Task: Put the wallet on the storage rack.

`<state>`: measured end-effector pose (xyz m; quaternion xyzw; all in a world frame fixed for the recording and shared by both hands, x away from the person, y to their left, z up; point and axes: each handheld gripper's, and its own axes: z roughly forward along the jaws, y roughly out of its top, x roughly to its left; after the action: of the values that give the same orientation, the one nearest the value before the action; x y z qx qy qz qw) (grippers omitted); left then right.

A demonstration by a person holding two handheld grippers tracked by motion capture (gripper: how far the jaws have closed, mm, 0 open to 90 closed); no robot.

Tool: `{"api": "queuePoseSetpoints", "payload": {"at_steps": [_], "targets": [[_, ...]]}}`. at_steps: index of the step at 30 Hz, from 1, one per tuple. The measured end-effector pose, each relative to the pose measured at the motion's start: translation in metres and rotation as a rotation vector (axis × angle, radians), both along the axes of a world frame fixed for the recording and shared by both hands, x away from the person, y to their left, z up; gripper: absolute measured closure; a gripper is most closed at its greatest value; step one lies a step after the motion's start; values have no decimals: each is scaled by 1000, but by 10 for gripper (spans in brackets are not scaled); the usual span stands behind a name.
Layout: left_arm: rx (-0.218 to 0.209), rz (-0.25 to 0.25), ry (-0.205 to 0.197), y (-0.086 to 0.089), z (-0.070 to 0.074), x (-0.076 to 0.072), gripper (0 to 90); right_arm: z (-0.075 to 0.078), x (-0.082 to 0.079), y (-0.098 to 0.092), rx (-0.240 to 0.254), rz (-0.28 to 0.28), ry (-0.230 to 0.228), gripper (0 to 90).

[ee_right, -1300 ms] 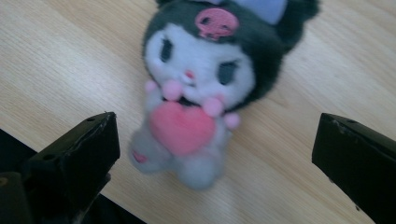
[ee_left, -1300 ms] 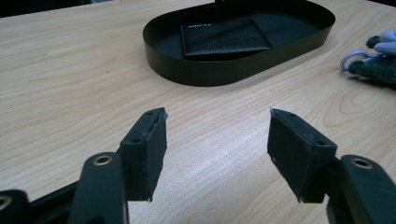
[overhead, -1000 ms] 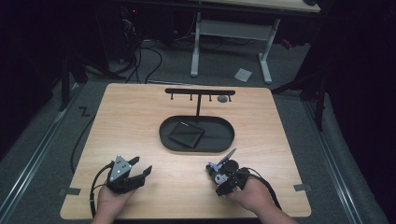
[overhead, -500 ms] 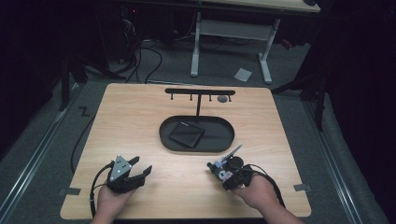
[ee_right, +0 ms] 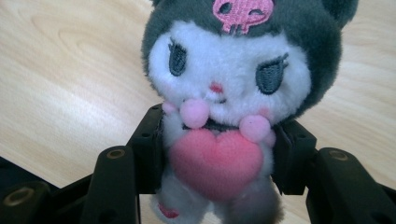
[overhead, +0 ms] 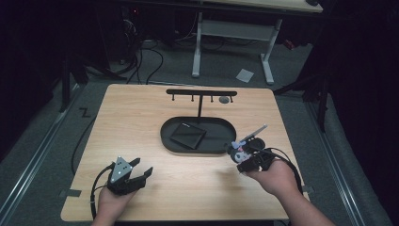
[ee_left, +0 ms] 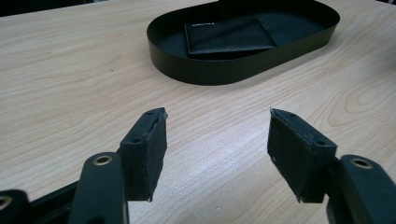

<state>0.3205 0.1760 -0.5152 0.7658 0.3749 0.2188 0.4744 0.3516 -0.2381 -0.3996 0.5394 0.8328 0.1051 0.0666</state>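
- The right gripper (overhead: 241, 155) is clenched on a plush toy (ee_right: 224, 93) — jaws pinching its body at the pink heart — held just beside the black tray (overhead: 169, 136).
- The left gripper (ee_left: 217, 154) rests released, holding nothing, on the table (overhead: 141, 108).
- The wallet (ee_left: 229, 35) lies in the tray.
- Judged step: carrying the toy — next likely calls for hanging it on the rack (overhead: 201, 92) or setting it in the tray.

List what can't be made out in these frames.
- Plush toy: ears and feet cut off by the right gripper view's edges; tiny in the high view.
- Wallet in the tray: logo too small to read in the left gripper view.
- Small grey thing on the rack: too small to identify in the high view.
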Motion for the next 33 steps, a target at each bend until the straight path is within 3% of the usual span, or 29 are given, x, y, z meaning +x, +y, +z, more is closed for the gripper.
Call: {"api": "queuePoseSetpoints", "payload": {"at_steps": [10,21,33], "targets": [[-2,4,-14,3,0,0,380,26,15,-5,12,-28,-24,465],[2,5,-13,3,0,0,365,37,28,1,2,-29,-38,465],[-28,37,-18,9,1,0,308,51,41,2,25,-27,-53,465]]}}
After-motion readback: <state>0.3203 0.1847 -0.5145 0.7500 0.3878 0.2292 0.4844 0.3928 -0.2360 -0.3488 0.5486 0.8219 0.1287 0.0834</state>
